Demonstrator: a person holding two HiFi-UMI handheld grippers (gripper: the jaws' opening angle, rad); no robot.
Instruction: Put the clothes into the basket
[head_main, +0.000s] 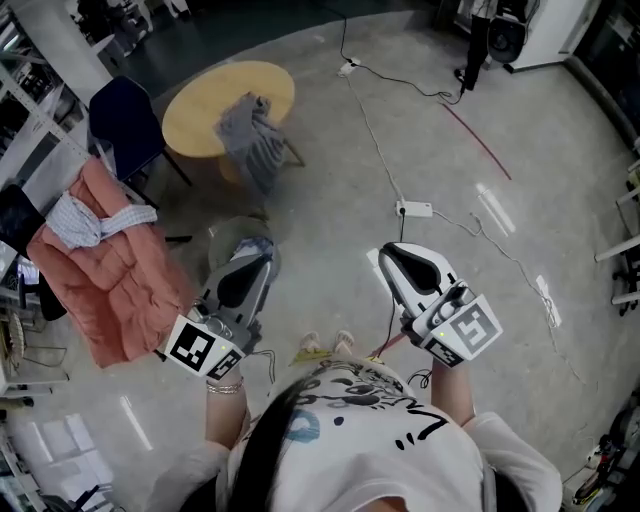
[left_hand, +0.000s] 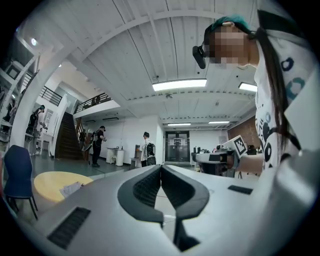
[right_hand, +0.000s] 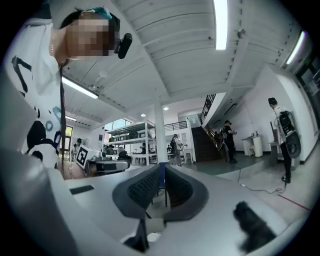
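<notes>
A grey garment (head_main: 250, 135) is draped over the edge of a round yellow table (head_main: 205, 95), far ahead on the left. A salmon-pink garment (head_main: 115, 270) lies spread at the left with a pale checked cloth (head_main: 85, 220) on top of it. My left gripper (head_main: 260, 250) is held level in front of me, jaws shut with nothing between them (left_hand: 161, 169). My right gripper (head_main: 387, 250) is level beside it, also shut and empty (right_hand: 163, 169). A round greyish thing (head_main: 228, 232), perhaps the basket, shows partly behind the left gripper's tip.
A dark blue chair (head_main: 125, 125) stands left of the yellow table (left_hand: 52, 184). A white power strip (head_main: 413, 209) and cables run across the concrete floor ahead. Shelving lines the left edge. People stand far off in the hall (left_hand: 98, 145).
</notes>
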